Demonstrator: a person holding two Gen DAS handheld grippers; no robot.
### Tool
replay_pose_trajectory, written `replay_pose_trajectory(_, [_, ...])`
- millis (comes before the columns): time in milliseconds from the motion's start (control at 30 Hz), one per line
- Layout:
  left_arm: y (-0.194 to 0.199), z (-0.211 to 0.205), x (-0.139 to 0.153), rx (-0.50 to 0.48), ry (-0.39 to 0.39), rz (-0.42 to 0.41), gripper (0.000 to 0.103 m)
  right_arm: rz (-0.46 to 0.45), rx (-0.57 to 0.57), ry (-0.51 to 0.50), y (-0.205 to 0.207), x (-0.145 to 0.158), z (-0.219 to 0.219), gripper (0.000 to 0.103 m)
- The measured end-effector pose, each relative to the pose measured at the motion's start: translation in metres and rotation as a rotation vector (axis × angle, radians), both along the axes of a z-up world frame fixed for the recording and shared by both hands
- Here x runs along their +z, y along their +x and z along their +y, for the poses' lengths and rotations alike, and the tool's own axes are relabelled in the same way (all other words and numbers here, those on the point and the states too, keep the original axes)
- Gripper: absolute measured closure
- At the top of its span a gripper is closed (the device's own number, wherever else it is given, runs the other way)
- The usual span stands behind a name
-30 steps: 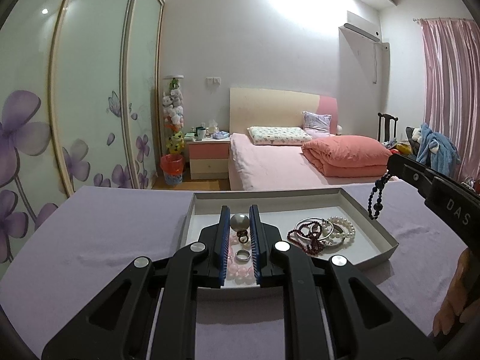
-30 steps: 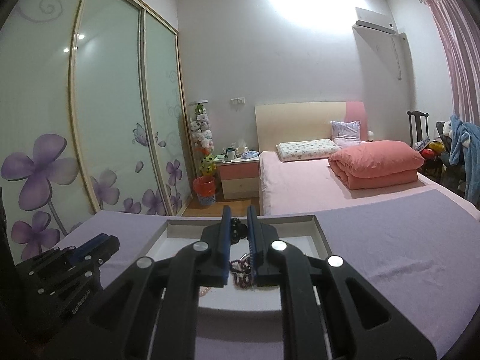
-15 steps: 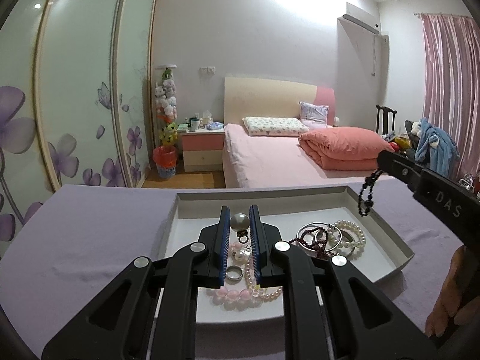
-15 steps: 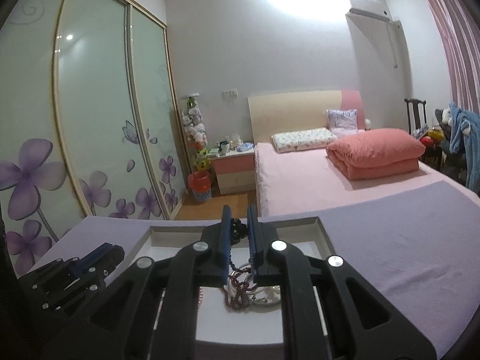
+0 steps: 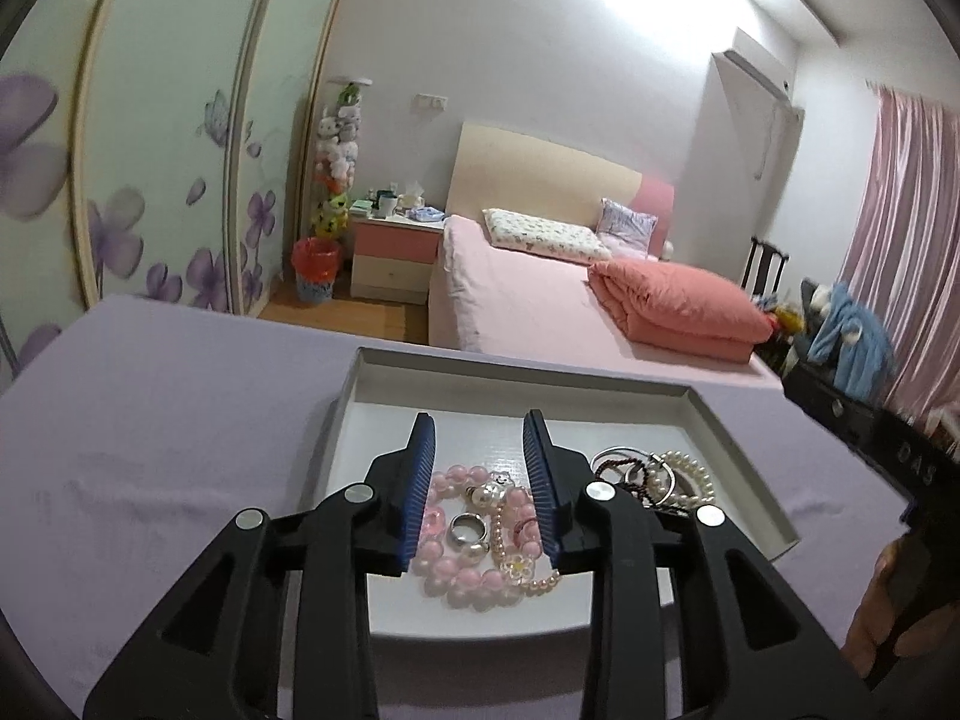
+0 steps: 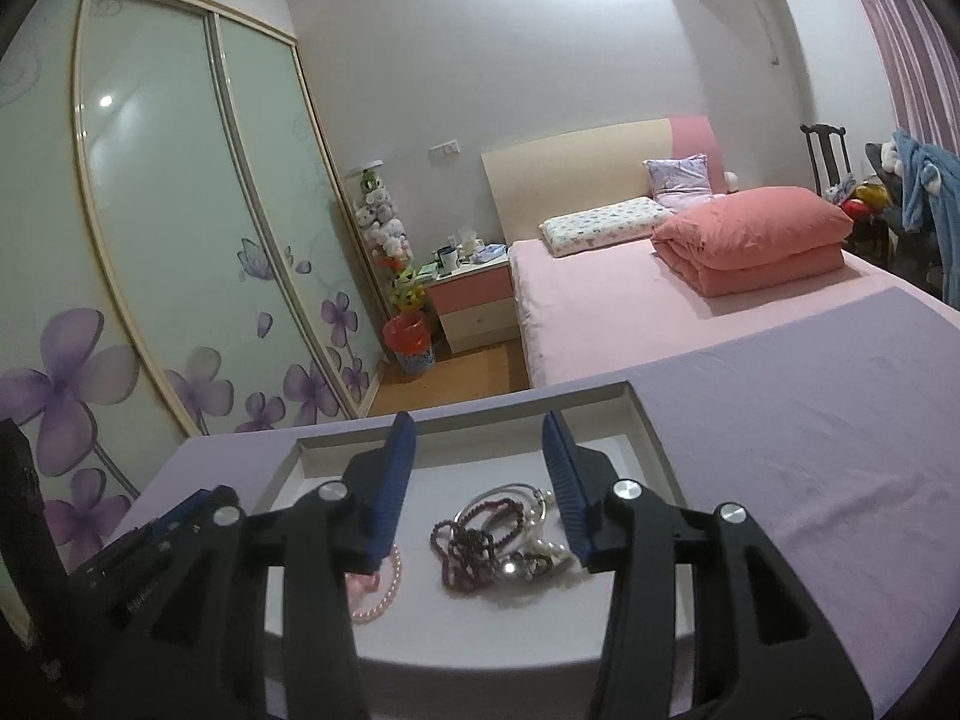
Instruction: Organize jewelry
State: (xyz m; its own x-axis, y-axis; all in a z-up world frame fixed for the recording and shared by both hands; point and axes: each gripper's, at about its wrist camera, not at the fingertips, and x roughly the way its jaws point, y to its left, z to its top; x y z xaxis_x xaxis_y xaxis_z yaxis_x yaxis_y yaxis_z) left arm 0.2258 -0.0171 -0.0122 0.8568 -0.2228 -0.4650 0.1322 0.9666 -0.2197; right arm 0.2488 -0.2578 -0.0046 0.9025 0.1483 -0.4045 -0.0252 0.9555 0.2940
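Observation:
A shallow white tray (image 5: 528,372) lies on the purple cloth. My left gripper (image 5: 478,441) is open above its left part, over a pink bead bracelet (image 5: 462,576), a silver ring (image 5: 467,531), a large pearl ring (image 5: 483,495) and a thin pearl strand (image 5: 540,582). Silver bangles and a pearl bracelet (image 5: 684,471) lie to the right. My right gripper (image 6: 478,438) is open above the tray (image 6: 645,420), over a dark red bead string (image 6: 474,540), bangles (image 6: 510,495) and pearls.
The purple-covered table (image 5: 150,408) extends around the tray. Behind it stand a pink bed (image 5: 540,312), a nightstand (image 5: 393,252) and sliding wardrobe doors (image 6: 150,240). The other gripper's body shows at the right edge (image 5: 900,456) and at the left (image 6: 138,564).
Both grippers opened. The left let go of the pearl ring, which now lies in the tray; the right let go of the dark bead string. Both cameras tilted down toward the tray.

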Motion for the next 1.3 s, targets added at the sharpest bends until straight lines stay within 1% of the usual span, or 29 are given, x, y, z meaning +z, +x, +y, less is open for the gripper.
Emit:
replay_pose_trajectory(167, [-0.018,0.02,0.011,-0.011,-0.08,-0.003,0.069,-0.015,0.009,0.0,-0.03,0.01,0.0,0.055])
replay_pose_trajectory(233, [-0.034,0.027,0.017,-0.01,-0.087,-0.019,0.068,-0.02,0.018,-0.007,-0.044,0.015,0.002,0.052])
replay_pose_trajectory(300, [-0.046,0.03,0.02,-0.008,-0.083,-0.034,0.063,-0.031,0.031,-0.017,-0.064,0.019,0.006,0.048])
replay_pose_trajectory(367, [-0.067,0.032,0.024,0.003,-0.061,-0.058,0.053,-0.043,0.036,-0.038,-0.081,0.023,0.011,0.043])
replay_pose_trajectory(467, [-0.09,0.032,0.027,0.031,-0.005,-0.08,0.046,-0.05,0.032,-0.081,-0.107,0.024,0.02,0.038])
replay_pose_trajectory(500, [-0.096,0.032,0.027,0.04,0.017,-0.086,0.045,-0.048,0.032,-0.088,-0.113,0.024,0.022,0.035])
replay_pose_trajectory(567, [-0.115,0.031,0.026,0.065,0.06,-0.109,0.034,-0.042,0.025,-0.111,-0.128,0.021,0.028,0.029])
replay_pose_trajectory(633, [-0.131,0.03,0.023,0.098,0.108,-0.133,0.027,-0.039,0.011,-0.132,-0.141,0.017,0.032,0.019])
replay_pose_trajectory(667, [-0.136,0.029,0.023,0.107,0.126,-0.139,0.023,-0.038,0.006,-0.14,-0.146,0.016,0.034,0.016])
replay_pose_trajectory(733, [-0.147,0.027,0.021,0.118,0.153,-0.145,0.018,-0.042,-0.012,-0.161,-0.159,0.012,0.037,0.009])
replay_pose_trajectory(800, [-0.156,0.024,0.019,0.121,0.17,-0.153,0.016,-0.05,-0.025,-0.183,-0.168,0.01,0.039,0.005])
replay_pose_trajectory(867, [-0.166,0.022,0.018,0.125,0.184,-0.167,0.011,-0.062,-0.045,-0.215,-0.177,0.009,0.043,0.004])
replay_pose_trajectory(967, [-0.177,0.019,0.018,0.129,0.191,-0.185,0.007,-0.087,-0.047,-0.252,-0.19,0.007,0.046,0.004])
replay_pose_trajectory(1067, [-0.186,0.019,0.017,0.132,0.179,-0.189,0.006,-0.113,-0.045,-0.291,-0.203,0.004,0.051,0.004])
replay_pose_trajectory(1300, [-0.196,0.022,0.014,0.142,0.155,-0.184,0.003,-0.126,-0.036,-0.279,-0.221,-0.005,0.049,0.004])
